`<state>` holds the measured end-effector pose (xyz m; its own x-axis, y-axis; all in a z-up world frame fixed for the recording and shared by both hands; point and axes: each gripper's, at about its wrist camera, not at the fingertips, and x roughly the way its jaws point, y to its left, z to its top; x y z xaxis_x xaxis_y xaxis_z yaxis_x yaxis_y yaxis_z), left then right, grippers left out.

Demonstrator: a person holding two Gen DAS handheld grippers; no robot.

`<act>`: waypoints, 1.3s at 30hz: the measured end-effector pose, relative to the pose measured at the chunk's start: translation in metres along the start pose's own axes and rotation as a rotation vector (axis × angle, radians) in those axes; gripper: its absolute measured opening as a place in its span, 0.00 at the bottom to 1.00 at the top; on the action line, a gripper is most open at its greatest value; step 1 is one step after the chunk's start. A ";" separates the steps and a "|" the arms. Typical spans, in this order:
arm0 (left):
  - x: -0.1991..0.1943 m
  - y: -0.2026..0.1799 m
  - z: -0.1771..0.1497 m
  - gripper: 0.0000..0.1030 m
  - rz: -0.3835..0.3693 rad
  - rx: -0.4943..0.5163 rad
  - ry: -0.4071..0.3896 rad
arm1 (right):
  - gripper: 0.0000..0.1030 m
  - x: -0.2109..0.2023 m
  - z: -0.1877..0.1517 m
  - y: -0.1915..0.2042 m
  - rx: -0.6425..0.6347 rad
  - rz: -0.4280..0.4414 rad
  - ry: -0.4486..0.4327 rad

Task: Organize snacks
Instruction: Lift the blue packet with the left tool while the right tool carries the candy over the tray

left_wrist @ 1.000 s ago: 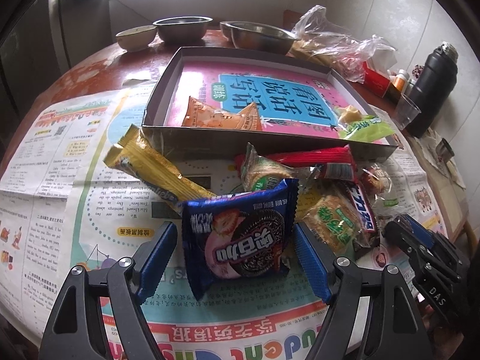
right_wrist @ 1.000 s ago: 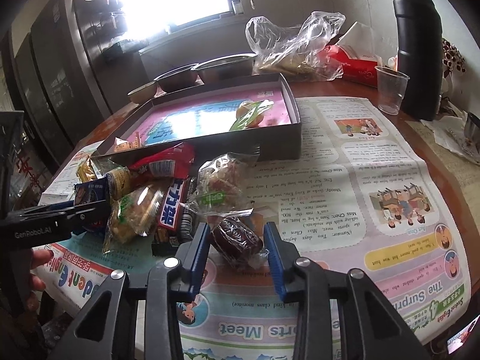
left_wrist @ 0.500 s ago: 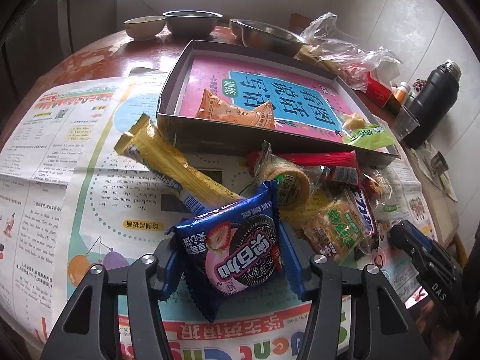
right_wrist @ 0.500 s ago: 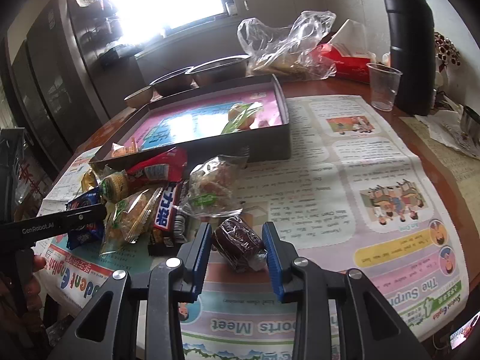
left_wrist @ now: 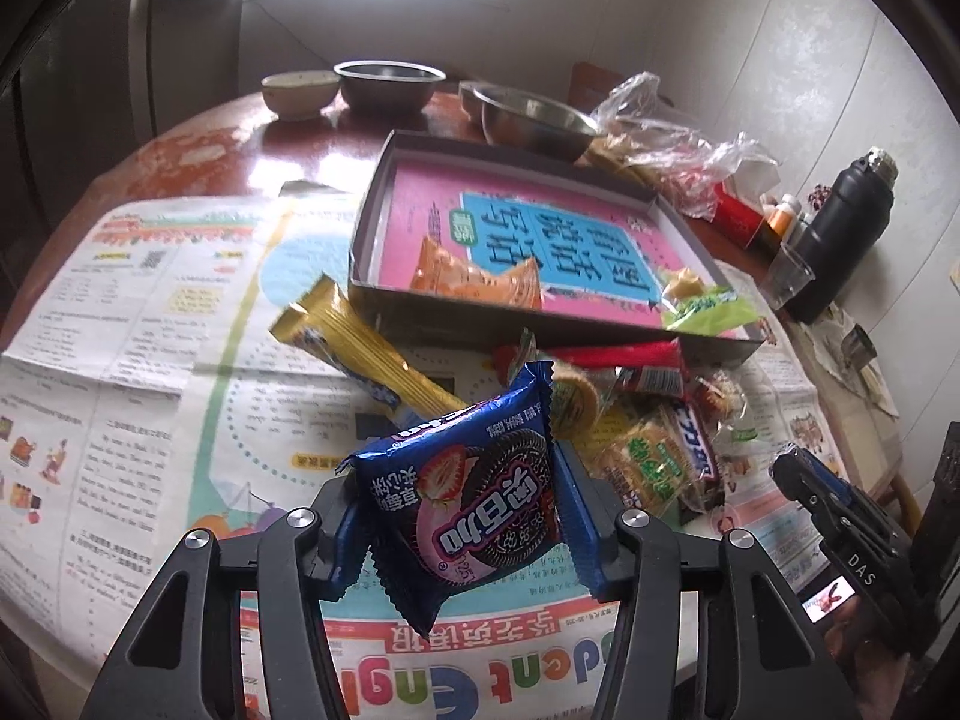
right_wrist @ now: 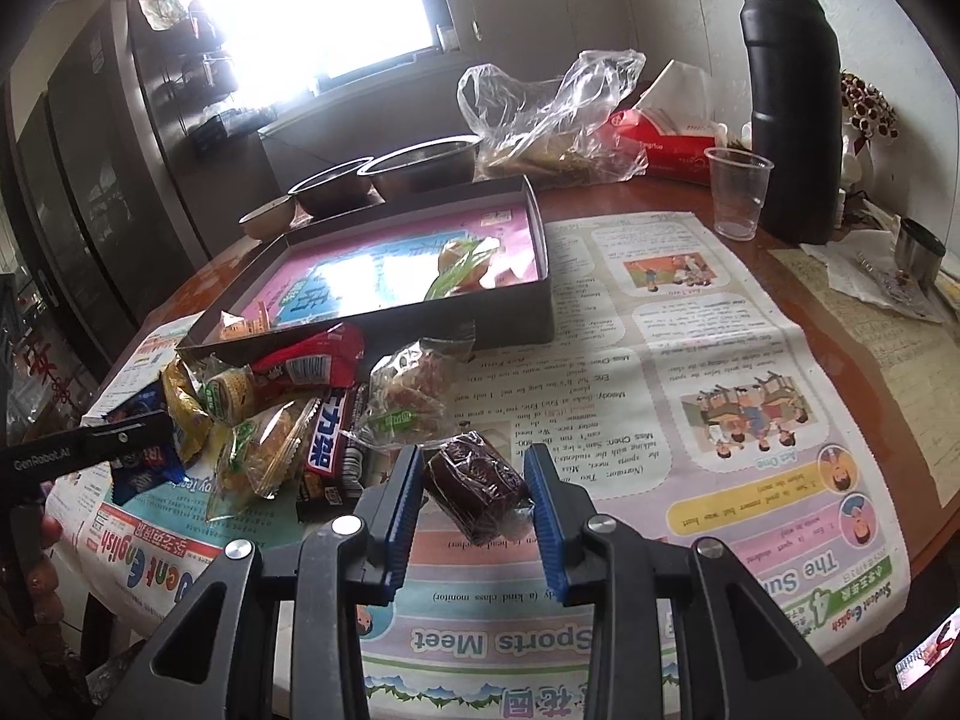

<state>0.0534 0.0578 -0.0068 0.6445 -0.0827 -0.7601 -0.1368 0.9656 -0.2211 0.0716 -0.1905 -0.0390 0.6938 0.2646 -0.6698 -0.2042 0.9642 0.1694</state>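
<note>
Clamping a blue cookie pack (left_wrist: pixel 474 495), left tool (left_wrist: pixel 465 516) sits bottom centre of left wrist view, both blue pads pressed against pack's sides; pack looks lifted off the newspaper (left_wrist: pixel 150 420), tilted w/ its top corner leaning up-right. Right tool (right_wrist: pixel 477 498), bottom centre of right wrist view, has its pads on either side of a dark wrapped cake (right_wrist: pixel 477 486); left pad looks to touch the wrapper, right pad meets the crinkled plastic — seems gripped, though lifted or not I can't tell.

Just behind the blue pack, mid-frame in left view: gold wafer bar (left_wrist: pixel 354 348) lying diagonally, round cracker pack (left_wrist: pixel 573 399), red snack pouch (left_wrist: pixel 624 360), clear-wrapped biscuit pack (left_wrist: pixel 651 462), all piled close together near the tray's front wall. Tray (left_wrist: pixel 372 222), upper centre, holds pink/blue printed lining, w/ orange packet (left_wrist: pixel 474 276) at its near side and green packet (left_wrist: pixel 708 306) at its right corner.

Farther back, top of frame: small ceramic bowl (left_wrist: pixel 300 90), two metal bowls (left_wrist: pixel 390 84), crumpled plastic bag (left_wrist: pixel 666 150). Right edge: black thermos (left_wrist: pixel 840 240), clear plastic cup (left_wrist: pixel 789 276) beside it, all on the counter (left_wrist: pixel 240 150).
</note>
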 end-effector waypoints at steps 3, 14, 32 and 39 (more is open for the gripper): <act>-0.006 -0.001 0.002 0.54 -0.015 0.003 -0.016 | 0.34 -0.004 0.002 0.000 0.002 0.003 -0.016; -0.006 -0.010 0.014 0.54 -0.030 0.015 -0.038 | 0.34 -0.009 0.014 0.001 0.003 0.012 -0.056; 0.023 -0.038 0.047 0.52 -0.067 0.057 -0.026 | 0.34 0.015 0.049 -0.005 0.012 0.022 -0.080; 0.035 -0.039 0.061 0.51 -0.066 0.047 -0.026 | 0.34 0.026 0.054 -0.009 0.025 0.025 -0.071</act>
<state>0.1275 0.0320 0.0122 0.6701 -0.1412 -0.7287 -0.0578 0.9688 -0.2410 0.1284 -0.1913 -0.0190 0.7358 0.2882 -0.6128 -0.2053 0.9573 0.2037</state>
